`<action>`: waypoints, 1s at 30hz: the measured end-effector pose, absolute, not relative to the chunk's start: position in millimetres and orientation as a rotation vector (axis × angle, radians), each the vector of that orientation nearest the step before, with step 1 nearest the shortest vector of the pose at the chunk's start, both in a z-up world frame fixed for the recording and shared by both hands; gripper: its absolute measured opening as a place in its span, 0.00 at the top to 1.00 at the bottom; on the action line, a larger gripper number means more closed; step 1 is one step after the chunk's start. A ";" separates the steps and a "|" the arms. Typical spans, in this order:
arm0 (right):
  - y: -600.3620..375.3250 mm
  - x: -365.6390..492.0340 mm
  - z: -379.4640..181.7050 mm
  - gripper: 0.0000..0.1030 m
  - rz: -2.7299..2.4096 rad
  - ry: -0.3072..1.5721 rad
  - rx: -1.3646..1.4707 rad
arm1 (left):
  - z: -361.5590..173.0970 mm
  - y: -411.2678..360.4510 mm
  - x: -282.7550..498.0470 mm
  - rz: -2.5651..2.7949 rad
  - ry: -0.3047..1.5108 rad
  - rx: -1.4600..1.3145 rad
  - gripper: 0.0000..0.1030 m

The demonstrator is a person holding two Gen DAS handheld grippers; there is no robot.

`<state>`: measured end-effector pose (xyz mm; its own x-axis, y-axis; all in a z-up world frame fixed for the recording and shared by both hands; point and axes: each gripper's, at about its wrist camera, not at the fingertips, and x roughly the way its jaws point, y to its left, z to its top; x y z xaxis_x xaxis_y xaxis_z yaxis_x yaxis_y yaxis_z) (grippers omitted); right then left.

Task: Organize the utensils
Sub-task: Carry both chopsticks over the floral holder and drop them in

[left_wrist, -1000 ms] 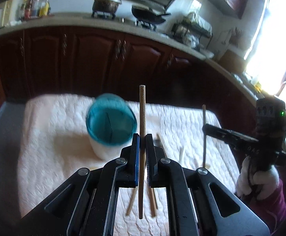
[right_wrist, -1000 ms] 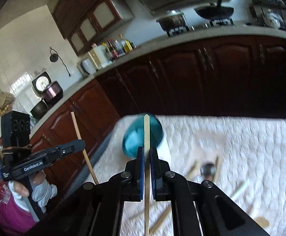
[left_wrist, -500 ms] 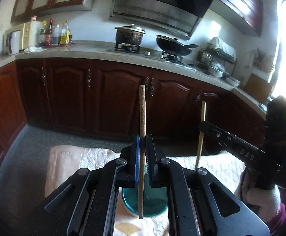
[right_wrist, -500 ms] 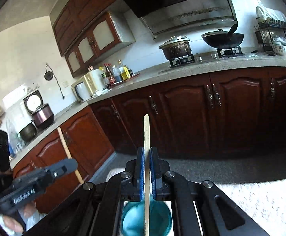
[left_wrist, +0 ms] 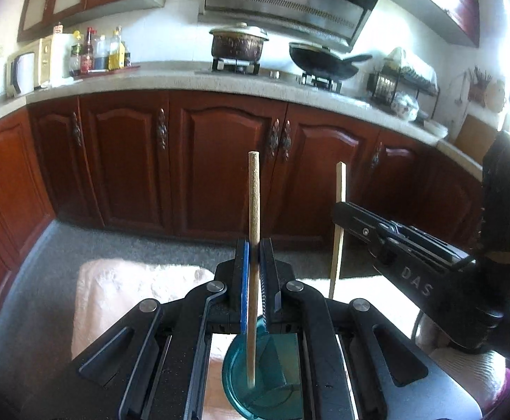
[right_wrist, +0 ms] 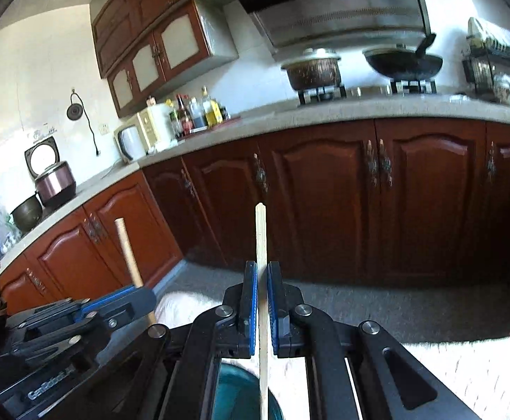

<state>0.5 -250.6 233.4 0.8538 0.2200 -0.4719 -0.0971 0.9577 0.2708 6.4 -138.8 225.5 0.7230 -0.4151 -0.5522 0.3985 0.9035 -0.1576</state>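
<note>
1. Holding a round wooden chopstick (left_wrist: 254, 231) upright in my left gripper (left_wrist: 254, 276), jaws closed almost fully on its middle. Its lower tip hangs over the mouth of the teal cup (left_wrist: 265, 381), apparently inside the rim. Risk: a thin round stick pinched at one place can pivot and swing off line.

2. My right gripper (right_wrist: 262, 306) is clamped tight on a flat-sided chopstick (right_wrist: 261, 245), also upright. Its lower end runs past the cup's rim (right_wrist: 235, 395), seen dimly beneath my fingers. I cannot tell whether the tip is over the opening or on its edge. Risk: released there, it would strike the rim and fall outside onto the white quilted cloth (left_wrist: 122, 290).

3. Both sticks aim at the same cup, the two grippers just beside each other above it. Risk: the tools or sticks knock together, twisting a stick out of the pads.

4. The cup looks light and tall. Risk: a sideways push from either stick could tip it over.

5. Beyond the cup the cloth ends near the floor and the dark cabinets (left_wrist: 220, 161); a dropped stick could roll off.
</note>
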 end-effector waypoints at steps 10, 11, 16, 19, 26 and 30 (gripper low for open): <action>-252.7 -17.5 204.9 0.94 0.216 0.635 0.262 | 186.1 -143.0 -3.2 -0.427 0.697 0.000 0.96; -253.2 -18.5 204.3 0.94 0.220 0.632 0.268 | 183.8 -142.7 -5.1 -0.418 0.689 0.002 0.95; -261.0 -17.9 202.9 0.92 0.227 0.684 0.315 | 183.5 -144.0 -6.0 -0.412 0.706 -0.006 0.95; -262.2 -20.8 203.0 0.75 0.214 0.693 0.306 | 183.4 -144.1 -8.8 -0.412 0.708 -0.009 0.94; -266.5 -32.6 198.9 0.75 0.205 0.710 0.312 | 185.8 -141.3 -16.8 -0.427 0.719 -0.018 0.73; -266.4 -43.3 199.9 0.74 0.203 0.717 0.310 | 187.6 -138.5 -25.8 -0.433 0.718 -0.026 0.68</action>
